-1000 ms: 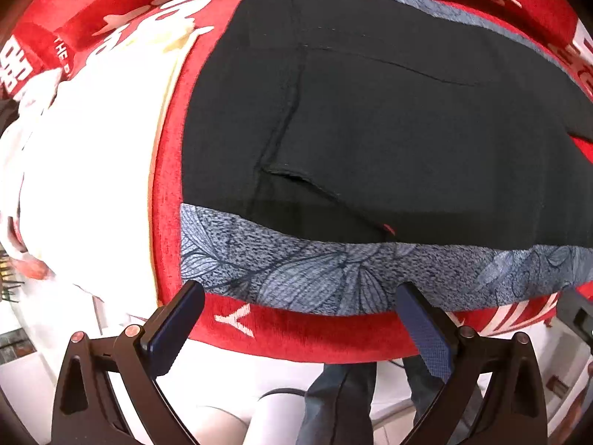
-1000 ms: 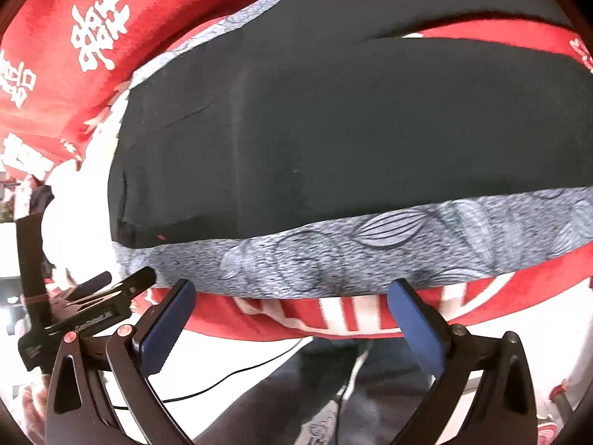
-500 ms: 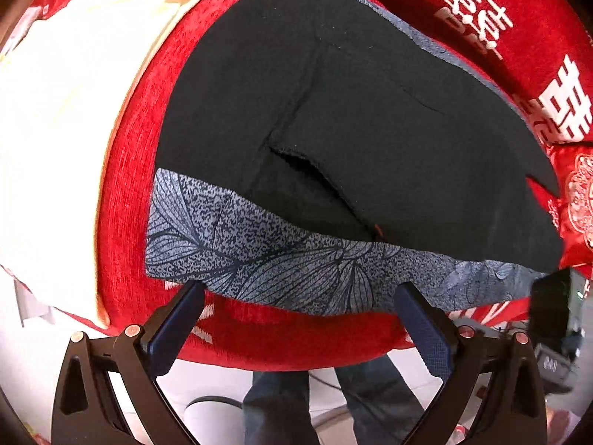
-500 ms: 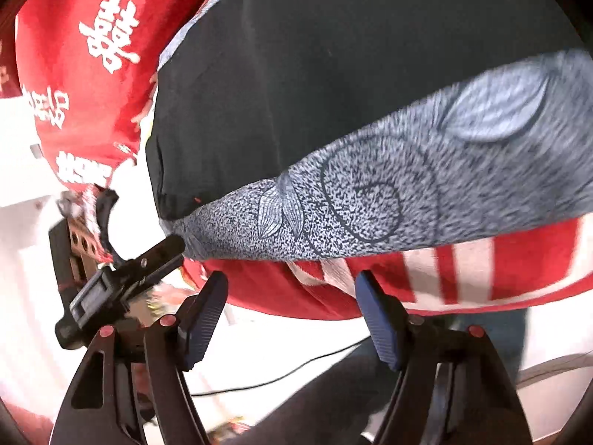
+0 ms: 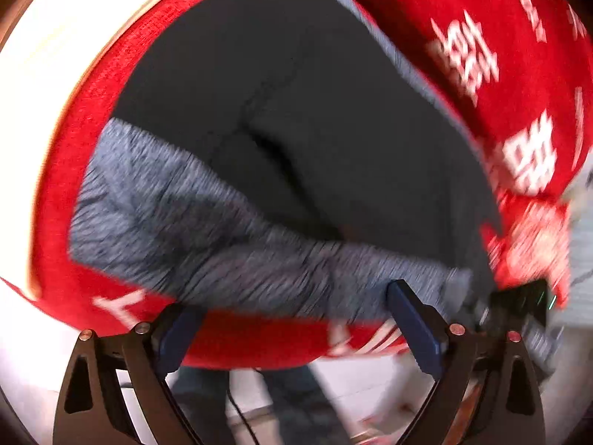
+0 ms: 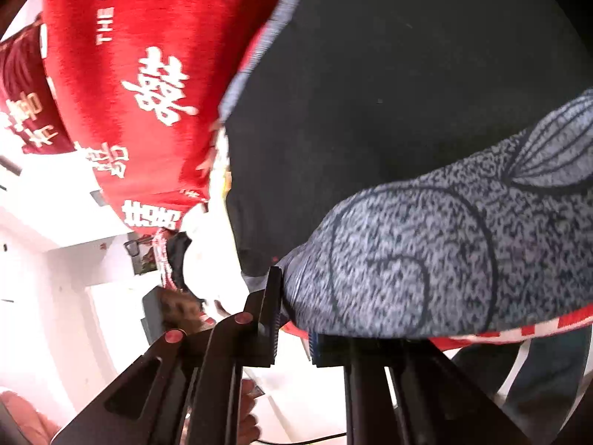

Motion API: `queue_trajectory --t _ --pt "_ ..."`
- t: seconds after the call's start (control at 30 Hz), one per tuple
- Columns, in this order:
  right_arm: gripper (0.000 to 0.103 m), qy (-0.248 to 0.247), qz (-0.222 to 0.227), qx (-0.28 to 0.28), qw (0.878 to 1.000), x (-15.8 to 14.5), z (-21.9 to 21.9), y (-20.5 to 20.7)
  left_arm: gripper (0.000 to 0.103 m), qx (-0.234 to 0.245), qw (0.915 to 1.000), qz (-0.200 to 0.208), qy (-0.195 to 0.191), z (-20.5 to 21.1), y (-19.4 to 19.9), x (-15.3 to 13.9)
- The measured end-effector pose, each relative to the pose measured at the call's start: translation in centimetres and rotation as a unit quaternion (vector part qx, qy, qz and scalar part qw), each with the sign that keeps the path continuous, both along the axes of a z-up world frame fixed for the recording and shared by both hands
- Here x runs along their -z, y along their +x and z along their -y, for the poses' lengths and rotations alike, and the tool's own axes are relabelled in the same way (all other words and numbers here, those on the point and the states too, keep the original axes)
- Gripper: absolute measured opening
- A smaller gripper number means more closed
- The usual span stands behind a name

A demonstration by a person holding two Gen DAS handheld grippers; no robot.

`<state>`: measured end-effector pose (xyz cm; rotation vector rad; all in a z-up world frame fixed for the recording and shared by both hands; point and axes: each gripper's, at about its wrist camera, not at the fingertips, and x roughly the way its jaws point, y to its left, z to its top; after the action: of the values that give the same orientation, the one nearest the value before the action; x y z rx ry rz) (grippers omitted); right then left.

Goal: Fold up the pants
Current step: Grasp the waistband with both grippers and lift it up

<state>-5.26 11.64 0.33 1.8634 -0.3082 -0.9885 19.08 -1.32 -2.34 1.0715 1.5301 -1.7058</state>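
Note:
Black pants [image 5: 333,118] with a grey leaf-patterned waistband [image 5: 207,237] lie spread on a red cloth [image 5: 500,37] with white characters. My left gripper [image 5: 292,330] is open, its blue pads [image 5: 415,326] at the near edge of the waistband, nothing between them. In the right wrist view the pants [image 6: 407,92] fill the upper right. My right gripper [image 6: 292,322] is shut on the corner of the waistband [image 6: 426,259], which bulges up over the fingers. The right gripper's body shows at the right edge of the left wrist view.
The red cloth [image 6: 148,74] covers a raised surface whose near edge drops off below both grippers. A white cloth [image 5: 55,74] lies at the left. White floor and furniture [image 6: 55,252] and the person's jeans-clad legs [image 5: 296,400] show beneath.
My right gripper has closed from open onto the waistband corner and moved in close. My left gripper has swung right along the waistband's near edge and stays open; its view is motion-blurred.

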Motion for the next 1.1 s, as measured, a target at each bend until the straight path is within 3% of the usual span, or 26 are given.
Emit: queue_trajectory --t 0.07,0.1,0.13,0.23,0.3,0.37,0.47,0.6,0.63,0.67,0.7,0.73,0.87,0.93,1.1 --pt "0.013 -0.003 -0.005 -0.010 1.000 -0.4 0.2 0.0 0.077 -0.037 0.9992 -0.013 0.004 1.7 0.4 0.5" --pt "0.013 0.000 -0.007 -0.017 1.000 -0.3 0.3 0.3 0.059 -0.042 0.9990 -0.012 0.008 2.1 0.3 1.1" --pt "0.016 0.004 -0.011 -0.025 1.000 -0.1 0.0 0.2 0.050 -0.042 0.9990 -0.009 0.011 2.1 0.0 1.6" --pt "0.021 0.032 -0.023 -0.040 0.998 1.2 -0.5 0.3 0.037 -0.039 0.9992 -0.007 0.001 2.4 0.1 1.9" --pt "0.041 0.049 -0.028 -0.028 0.998 2.3 -2.0 -0.5 0.037 -0.032 0.9995 -0.001 -0.007 2.7 0.6 1.7" --pt "0.047 0.061 -0.033 -0.009 0.998 3.0 -3.3 -1.3 0.037 -0.024 0.9997 0.003 -0.009 2.7 0.3 1.7" --pt "0.048 0.070 -0.027 0.031 0.997 4.5 -5.7 -2.9 0.037 -0.013 0.9998 0.011 -0.014 3.7 1.3 1.9" --pt "0.047 0.055 0.069 0.107 0.990 7.4 -7.9 -4.4 0.037 0.001 0.9997 0.018 -0.014 3.8 1.3 2.3" --pt "0.042 0.050 0.084 0.117 0.988 7.5 -7.9 -4.5 0.035 -0.001 0.9997 0.022 -0.013 3.9 1.3 2.1" --pt "0.017 0.048 0.086 0.129 0.987 7.3 -7.9 -4.8 0.032 -0.003 0.9996 0.027 -0.014 3.9 1.2 1.6" --pt "0.003 0.050 0.078 0.134 0.987 6.7 -7.7 -5.2 0.030 0.002 0.9995 0.030 -0.013 4.2 0.7 1.1" --pt "0.003 0.056 0.055 0.133 0.988 5.6 -7.3 -5.8 0.030 -0.002 0.9993 0.033 -0.015 4.3 0.6 0.4" --pt "0.003 0.021 -0.043 0.042 0.998 -1.3 -2.8 -8.4 0.030 -0.013 0.9982 0.038 -0.044 5.5 -0.7 -3.5" --pt "0.003 -0.001 -0.075 -0.002 0.997 -4.0 0.1 -9.8 0.030 -0.017 0.9972 0.036 -0.064 6.8 -1.7 -5.4" --pt "0.004 -0.023 -0.107 -0.070 0.992 -6.8 8.6 -14.3 0.030 -0.025 0.9923 0.038 -0.115 12.3 -5.3 -7.4"
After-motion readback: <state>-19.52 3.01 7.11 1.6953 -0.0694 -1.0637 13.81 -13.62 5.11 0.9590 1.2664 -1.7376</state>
